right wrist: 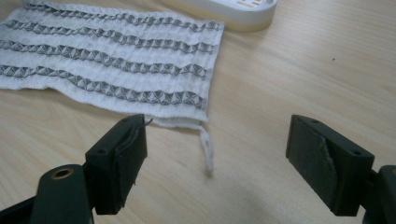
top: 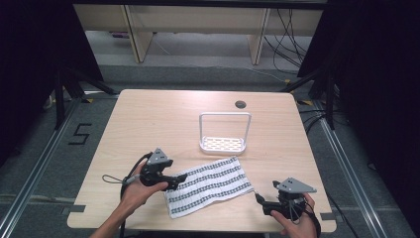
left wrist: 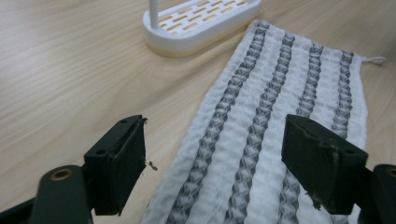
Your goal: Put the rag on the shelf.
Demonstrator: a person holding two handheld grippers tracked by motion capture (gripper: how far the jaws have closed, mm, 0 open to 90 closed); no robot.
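White waffle-weave dish towel (top: pixel 208 186) with grey patterned stripes lies flat and spread on the desk (top: pixel 148 119), stretched between the two tools, so each hand can likely take one end. The left tool (left wrist: pixel 212 149) hangs just above the towel's near end with its jaws wide apart; the cloth runs under the gap, and neither pad presses on it. From this tool the towel stretches straight ahead. The right tool (right wrist: pixel 215 158) stands just short of the opposite end, jaws equally wide and holding nothing but bare wood between them. The towel's corner, with a small hanging loop (right wrist: pixel 205 147) trailing off it, lies a little ahead and to the left of its gap, probably the corner to be pinched. Beyond the towel, ahead of both tools, stands a white rack (top: pixel 223 133) with a slotted base and a tall hoop bar, close to the towel's far edge but apart from it, perhaps where the cloth is to hang.
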